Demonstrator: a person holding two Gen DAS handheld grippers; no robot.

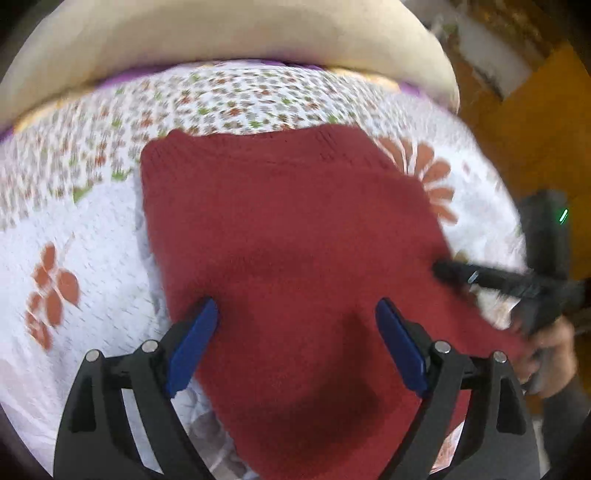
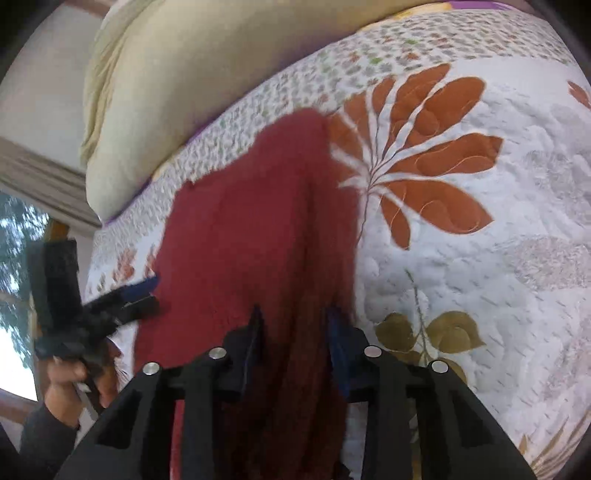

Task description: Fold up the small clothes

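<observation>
Left gripper: we find its jaws spread wide, holding nothing, poised over the near part of the red sweater.

Right gripper: jaws drawn in around a bunched, raised edge of the sweater; from its own camera the cloth fills the gap and darkens between the blue pads. We judge it a grip, though motion blur leaves us unsure how firmly it bites.

Sweater: knitted, lying on the quilt, its far hem near the cream pillow. Most of it sits flat in the left view; the right side is lifted into a ridge in the right view.

Quilt: white, printed with orange leaves.

Progress, as we judge it: a side fold is under way, not laid down. No finished rectangle shows. Left to do: carry the raised edge across, flatten it, then fold the length.
</observation>
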